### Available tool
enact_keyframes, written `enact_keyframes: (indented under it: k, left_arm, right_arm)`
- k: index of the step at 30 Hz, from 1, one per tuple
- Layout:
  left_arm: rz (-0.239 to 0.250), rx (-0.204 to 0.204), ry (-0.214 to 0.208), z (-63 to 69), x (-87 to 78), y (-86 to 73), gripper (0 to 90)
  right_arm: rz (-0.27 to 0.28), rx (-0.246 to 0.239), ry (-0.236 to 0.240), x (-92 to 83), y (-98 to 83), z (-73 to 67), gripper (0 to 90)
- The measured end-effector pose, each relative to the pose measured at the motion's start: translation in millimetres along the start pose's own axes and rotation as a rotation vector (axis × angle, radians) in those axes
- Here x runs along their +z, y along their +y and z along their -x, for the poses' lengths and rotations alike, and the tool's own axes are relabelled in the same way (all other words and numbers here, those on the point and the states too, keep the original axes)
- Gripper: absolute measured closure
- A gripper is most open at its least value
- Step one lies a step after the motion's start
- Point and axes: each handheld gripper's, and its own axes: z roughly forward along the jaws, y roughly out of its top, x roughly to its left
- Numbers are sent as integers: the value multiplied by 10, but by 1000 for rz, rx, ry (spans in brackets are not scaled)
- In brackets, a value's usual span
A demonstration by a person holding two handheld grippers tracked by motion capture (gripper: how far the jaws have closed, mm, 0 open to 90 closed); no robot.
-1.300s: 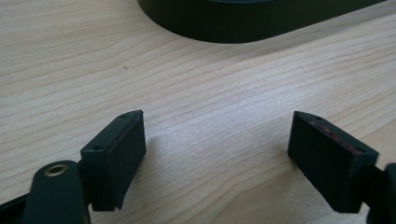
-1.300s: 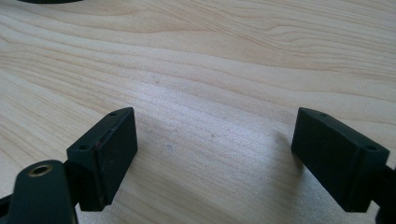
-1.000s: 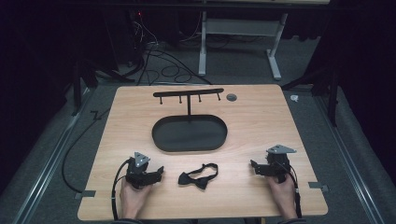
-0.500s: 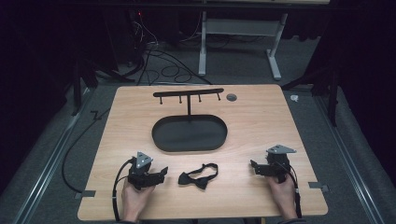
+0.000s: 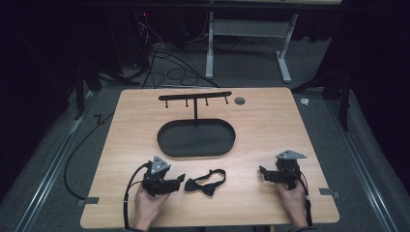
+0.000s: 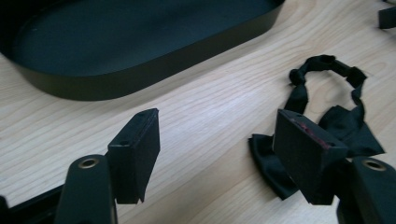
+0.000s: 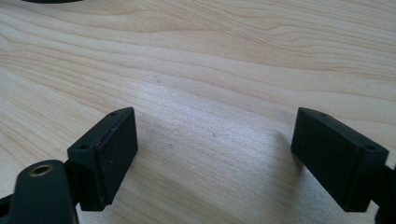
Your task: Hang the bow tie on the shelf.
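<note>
The high view looks steeply down on the whole bench [image 5: 270, 125]. Both gripper views skim its near edge closely; the left shares the tray [image 6: 140, 42].

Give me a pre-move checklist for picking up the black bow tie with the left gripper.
1. Left gripper jaws open: ok; they have just been closing, with bare wood between them.
2. Black fabric bow tie lined up between the jaws: not ok; it lies beside the gripper, partly behind one jaw in the left gripper view.
3. Bow tie free on the light wooden table: ok; it lies flat, its strap looped, apart from the black oval tray.
4. Right gripper out of the way: ok; it sits well off to the side, jaws open over bare wood.
5. Black hook rack standing: ok; upright behind the tray, hooks empty.
</note>
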Motion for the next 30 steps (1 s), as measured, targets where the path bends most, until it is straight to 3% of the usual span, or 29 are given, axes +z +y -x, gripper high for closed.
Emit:
enact_keyframes:
  k: [21,30]
  left_arm:
    - [-41,91,-101,308,323,210,466]
    - [-74,120,-104,388,458,226,524]
  right_arm:
    - [0,-1,2,-2,-1,-2,156]
    - [0,0,2,-2,-1,-3,156]
